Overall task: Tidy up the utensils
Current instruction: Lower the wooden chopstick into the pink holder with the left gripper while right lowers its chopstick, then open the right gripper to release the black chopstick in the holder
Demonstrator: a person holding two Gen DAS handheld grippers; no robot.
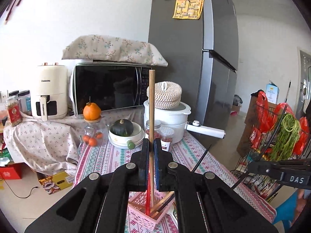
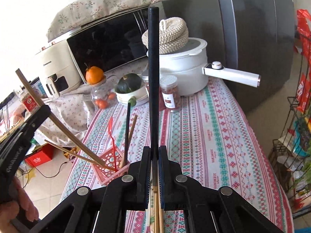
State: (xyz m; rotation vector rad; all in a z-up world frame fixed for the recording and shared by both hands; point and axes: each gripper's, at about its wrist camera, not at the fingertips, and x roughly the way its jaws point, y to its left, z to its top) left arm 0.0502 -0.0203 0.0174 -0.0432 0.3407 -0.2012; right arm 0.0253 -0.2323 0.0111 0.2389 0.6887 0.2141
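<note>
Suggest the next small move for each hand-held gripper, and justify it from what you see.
Probably lower the left hand-held gripper so its light wooden chopstick drops fully into the pink lattice basket; its tip already sits inside. The right hand-held gripper, shut on a black chopstick, can follow.

- My left claw (image 1: 151, 145) is clamped tight, its two black jaws pinching a wooden chopstick (image 1: 151, 104) that stands upright between them.
- My right claw (image 2: 155, 153) is likewise closed, jaws pressed on a black chopstick (image 2: 154, 77) that points up and away.
- From the right wrist view, my left claw (image 2: 41, 109) sits raised at the left edge, tilted, with my left hand (image 2: 17, 207) wrapped round its grip.
</note>
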